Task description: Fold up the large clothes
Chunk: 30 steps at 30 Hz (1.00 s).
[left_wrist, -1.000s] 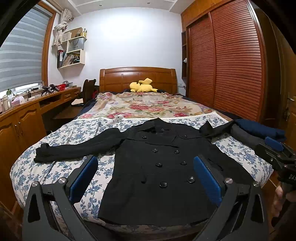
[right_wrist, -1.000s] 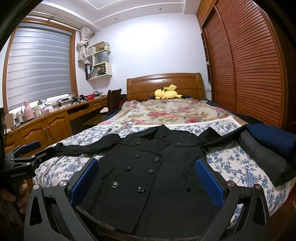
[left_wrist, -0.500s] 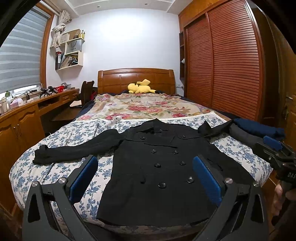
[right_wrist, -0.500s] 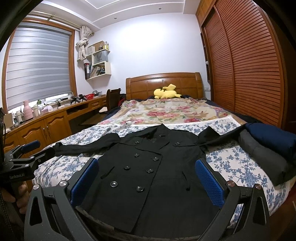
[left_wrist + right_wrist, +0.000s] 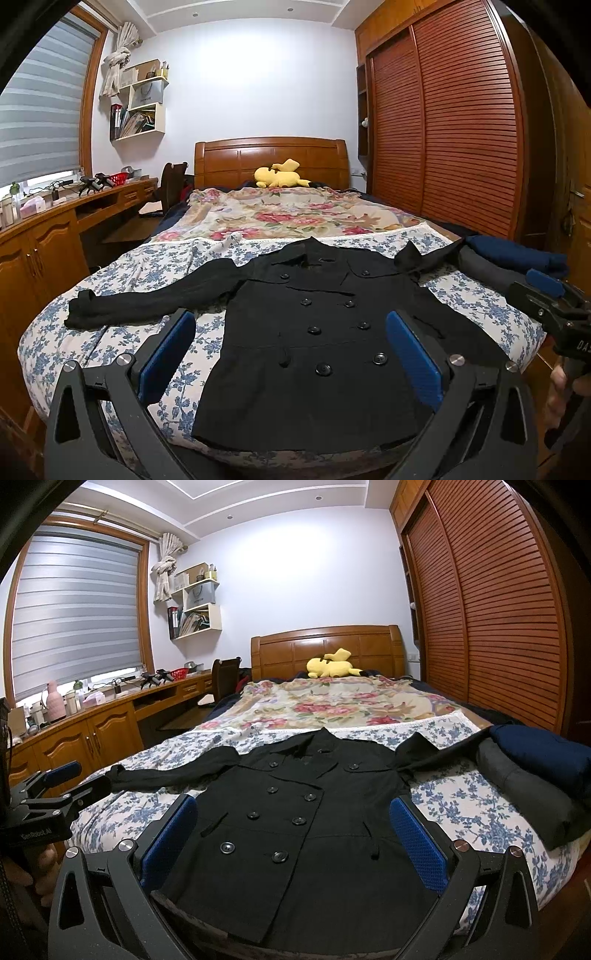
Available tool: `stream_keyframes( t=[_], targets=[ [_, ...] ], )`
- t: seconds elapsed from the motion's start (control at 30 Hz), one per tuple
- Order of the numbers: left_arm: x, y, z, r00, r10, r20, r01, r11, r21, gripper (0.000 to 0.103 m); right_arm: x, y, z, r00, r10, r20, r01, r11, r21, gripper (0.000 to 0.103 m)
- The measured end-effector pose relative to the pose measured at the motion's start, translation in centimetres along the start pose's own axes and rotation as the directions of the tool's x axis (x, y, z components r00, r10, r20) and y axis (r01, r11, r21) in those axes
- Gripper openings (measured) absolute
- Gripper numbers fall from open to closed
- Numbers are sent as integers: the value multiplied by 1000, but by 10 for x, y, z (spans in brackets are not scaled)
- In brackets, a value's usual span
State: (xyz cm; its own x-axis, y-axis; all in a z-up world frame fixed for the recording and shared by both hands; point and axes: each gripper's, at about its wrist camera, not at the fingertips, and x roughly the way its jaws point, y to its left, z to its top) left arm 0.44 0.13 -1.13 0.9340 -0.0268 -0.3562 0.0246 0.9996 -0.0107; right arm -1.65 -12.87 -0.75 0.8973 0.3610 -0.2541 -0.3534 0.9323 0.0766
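Black double-breasted button coat (image 5: 317, 332): flat, face up, on the near part of the blue-and-white floral bedsheet (image 5: 122, 343); hem toward the cameras, collar toward the far wooden headboard (image 5: 271, 157). Left sleeve (image 5: 147, 295) stretched out leftward across the sheet; right sleeve running right, its far end against the folded dark grey garment (image 5: 528, 794).

Left gripper (image 5: 290, 354): blue-padded fingers spread wide, empty, above the near hem, not touching cloth. Right gripper (image 5: 291, 836): likewise spread wide, empty, framing the lower front of the coat.

Left wrist view only: right gripper seen from outside at the right edge (image 5: 550, 299), with fingers of the hand (image 5: 554, 395) holding its handle; full cuff of the left sleeve. Right wrist view only: left gripper seen from outside at the left edge (image 5: 51, 794); folded navy blue garment (image 5: 543, 753) stacked beside the grey one shown large on the right of the bed; pink bottle (image 5: 55, 701) and more clutter on the wooden desk (image 5: 92, 716) under the blind.

Both views: yellow plush toy (image 5: 277, 176) against the headboard, rose-patterned bedspread (image 5: 295, 218) beyond the sheet, slatted wooden wardrobe doors (image 5: 461, 122) on the right.

Against one second earlier: coat unchanged in layout; both grippers equally wide apart; left wrist view shifted slightly, coat sitting a little further left in it; right wrist view nearly identical.
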Motion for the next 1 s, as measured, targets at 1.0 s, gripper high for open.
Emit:
stream_keyframes(
  t=[1.0],
  targets=[
    [1,1,-2,1000,5,-3,-5,1000,5,103,1,-1,-2,1000,1,-2,0,1000,2,103]
  ],
)
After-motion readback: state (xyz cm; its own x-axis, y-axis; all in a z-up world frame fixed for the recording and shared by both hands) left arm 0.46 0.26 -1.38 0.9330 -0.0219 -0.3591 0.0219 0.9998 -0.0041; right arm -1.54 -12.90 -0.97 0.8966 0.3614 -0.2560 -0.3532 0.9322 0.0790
